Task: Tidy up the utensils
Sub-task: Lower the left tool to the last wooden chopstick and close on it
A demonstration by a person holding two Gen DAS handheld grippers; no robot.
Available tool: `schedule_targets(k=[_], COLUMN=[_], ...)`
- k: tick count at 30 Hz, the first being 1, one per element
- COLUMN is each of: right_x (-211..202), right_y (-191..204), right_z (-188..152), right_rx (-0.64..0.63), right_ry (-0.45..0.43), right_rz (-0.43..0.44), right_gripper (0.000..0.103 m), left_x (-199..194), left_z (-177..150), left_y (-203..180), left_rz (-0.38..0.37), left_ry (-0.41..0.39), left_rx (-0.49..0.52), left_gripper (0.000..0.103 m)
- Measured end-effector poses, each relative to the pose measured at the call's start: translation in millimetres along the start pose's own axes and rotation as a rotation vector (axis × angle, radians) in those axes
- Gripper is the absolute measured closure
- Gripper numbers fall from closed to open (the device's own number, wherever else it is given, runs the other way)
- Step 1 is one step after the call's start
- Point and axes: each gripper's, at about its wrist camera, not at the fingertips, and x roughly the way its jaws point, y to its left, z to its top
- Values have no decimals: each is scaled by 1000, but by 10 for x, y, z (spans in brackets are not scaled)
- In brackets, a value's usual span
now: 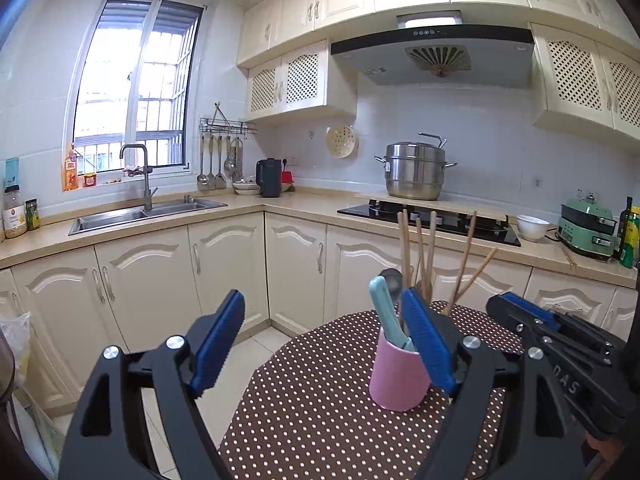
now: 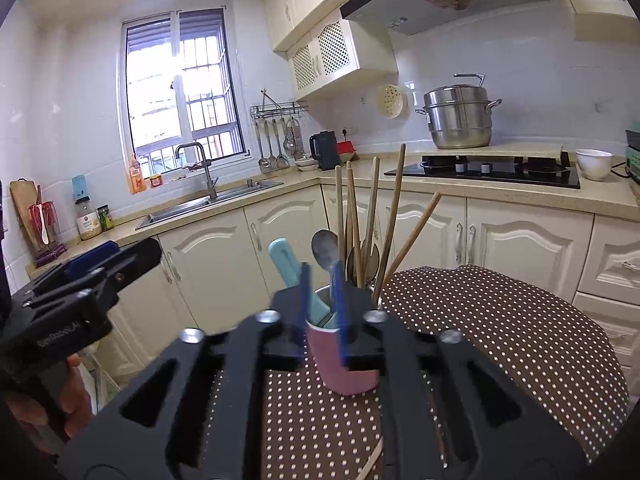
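A pink cup [image 1: 396, 376] stands on the brown polka-dot table [image 1: 312, 408] and holds a teal-handled utensil [image 1: 382, 304] and a metal spoon [image 1: 394, 278]. Behind it, several wooden chopsticks [image 1: 430, 248] stick up from a holder I can barely see. My left gripper [image 1: 324, 344] is open wide, its right finger beside the cup and nothing between the pads. In the right wrist view my right gripper [image 2: 322, 308] hovers in front of the pink cup [image 2: 352, 372], its blurred pads a little apart with nothing pressed between them. The teal handle [image 2: 284, 260] and spoon [image 2: 324, 246] rise behind it.
One loose chopstick [image 2: 372, 460] lies on the cloth near the front edge. Beyond the table run cream cabinets [image 1: 228, 264] and a counter with a sink [image 1: 148, 212], a hob [image 1: 428, 220], a steel steamer pot [image 1: 414, 172] and a white bowl [image 1: 532, 227]. The other gripper [image 2: 120, 256] shows at the left.
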Motion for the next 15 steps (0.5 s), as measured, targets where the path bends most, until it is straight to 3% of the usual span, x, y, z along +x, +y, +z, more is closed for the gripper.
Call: schedule_targets(k=[1, 9, 15], right_x=[-65, -392, -522], right_y=[10, -5, -203], right_z=[-11, -185, -397], right_rx=[2, 9, 69], right_ry=[-8, 19, 96], right_rz=[1, -23, -50], right_gripper=[54, 46, 39], left_x=[-41, -189, -121], left_z=[-19, -201, -446], left_y=[-16, -165, -392], left_rz=[-3, -52, -111], left_ry=[3, 62, 197], left_rx=[2, 22, 53], left_gripper=[24, 23, 23])
